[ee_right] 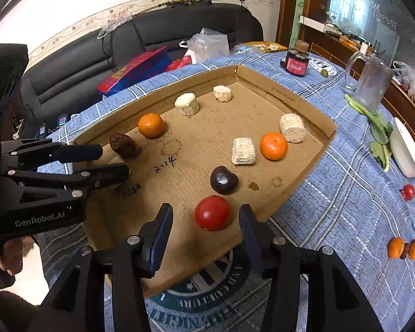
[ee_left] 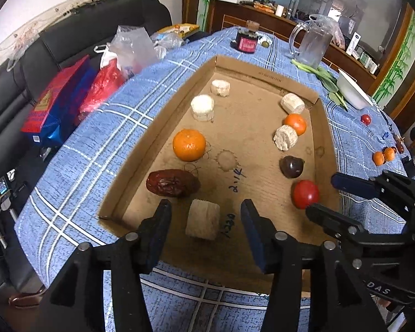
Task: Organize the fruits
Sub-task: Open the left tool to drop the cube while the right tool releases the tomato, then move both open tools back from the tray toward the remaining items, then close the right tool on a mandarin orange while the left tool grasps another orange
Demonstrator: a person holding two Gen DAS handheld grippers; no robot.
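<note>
A shallow cardboard tray (ee_left: pixel 262 74) (ee_right: pixel 298 99) lies on the blue checked tablecloth. In it are two oranges (ee_left: pixel 189 144) (ee_right: pixel 273 145), a red date (ee_left: pixel 170 183) (ee_right: pixel 124 145), a dark chestnut (ee_left: pixel 291 166) (ee_right: pixel 223 179), a red tomato (ee_left: pixel 305 193) (ee_right: pixel 212 213) and several pale cylindrical blocks (ee_left: pixel 202 219) (ee_right: pixel 243 150). My left gripper (ee_left: pixel 206 214) (ee_right: pixel 112 161) is open, its jaws either side of the nearest pale block. My right gripper (ee_right: pixel 206 220) (ee_left: pixel 322 193) is open around the tomato, not touching it.
On the cloth right of the tray lie two small oranges with dates (ee_right: pixel 405 247) (ee_left: pixel 384 156) and a small tomato (ee_right: pixel 408 191) (ee_left: pixel 365 119). A white dish (ee_right: pixel 406 152), greens (ee_right: pixel 379 130), a glass jug (ee_right: pixel 370 83) and a red jar (ee_right: pixel 296 65) stand beyond. A black sofa with bags (ee_left: pixel 63 102) is left.
</note>
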